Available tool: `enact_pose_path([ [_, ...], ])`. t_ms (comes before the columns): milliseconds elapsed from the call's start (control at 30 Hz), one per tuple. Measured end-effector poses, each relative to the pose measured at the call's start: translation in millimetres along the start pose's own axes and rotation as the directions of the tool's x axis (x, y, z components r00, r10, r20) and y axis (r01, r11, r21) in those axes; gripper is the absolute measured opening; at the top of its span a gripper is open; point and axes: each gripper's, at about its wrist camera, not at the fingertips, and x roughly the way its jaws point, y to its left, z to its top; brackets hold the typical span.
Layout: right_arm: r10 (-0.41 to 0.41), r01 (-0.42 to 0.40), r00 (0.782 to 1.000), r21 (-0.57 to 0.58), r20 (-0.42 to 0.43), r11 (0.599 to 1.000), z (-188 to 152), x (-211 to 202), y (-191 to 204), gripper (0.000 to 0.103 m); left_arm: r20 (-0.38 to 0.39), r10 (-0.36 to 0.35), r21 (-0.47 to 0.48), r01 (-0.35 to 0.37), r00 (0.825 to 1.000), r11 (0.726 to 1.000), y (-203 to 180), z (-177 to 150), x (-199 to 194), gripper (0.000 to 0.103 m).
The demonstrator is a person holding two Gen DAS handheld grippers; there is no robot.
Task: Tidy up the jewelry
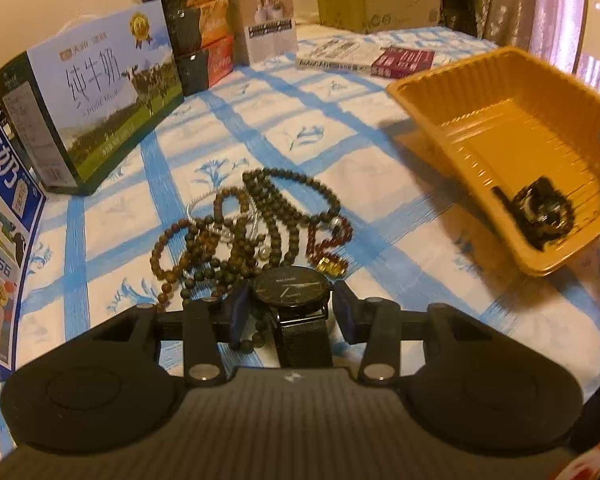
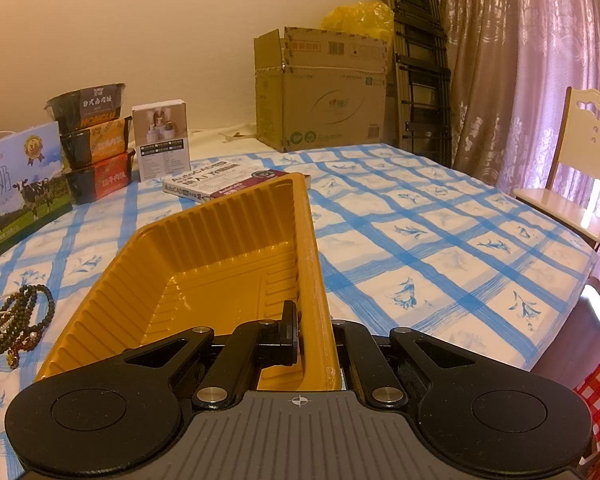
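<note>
A pile of brown bead bracelets (image 1: 256, 228) lies on the blue-checked cloth, with a black watch (image 1: 294, 292) at its near edge. My left gripper (image 1: 290, 312) is open, its fingers on either side of the watch face, the strap running back between them. A yellow plastic tray (image 1: 500, 128) stands tilted at the right, with dark jewelry (image 1: 542, 212) in its low corner. My right gripper (image 2: 314, 332) is shut on the tray's right rim (image 2: 312, 248), one finger inside the tray. The bead pile shows at the left of the right wrist view (image 2: 16, 320).
Milk cartons (image 1: 96, 104) and stacked snack boxes (image 1: 204, 40) stand at the far left of the table. Books (image 1: 364, 58) lie at the back, a cardboard box (image 2: 324, 88) behind them. A chair (image 2: 580, 168) and curtains are at the right, past the table edge.
</note>
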Motion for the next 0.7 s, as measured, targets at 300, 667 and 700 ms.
enact_pose_path([
  [300,0.007,-0.007,1.0,-0.006,0.006,1.0,2.1,0.8,4.3,0.004,0.093,-0.074,0.013,0.073,0.993,0.997,-15.5,25.4,-24.2,0.041],
  [667,0.025,-0.025,1.0,-0.014,0.017,1.0,9.5,8.1,7.6,0.004,0.209,-0.242,0.082,0.23,0.948,0.97,-70.7,85.3,-23.8,0.041],
  [700,0.026,-0.026,0.999,-0.016,0.019,1.0,10.3,9.2,8.7,0.004,0.206,-0.256,0.081,0.244,0.945,0.966,-76.1,88.9,-19.9,0.041],
])
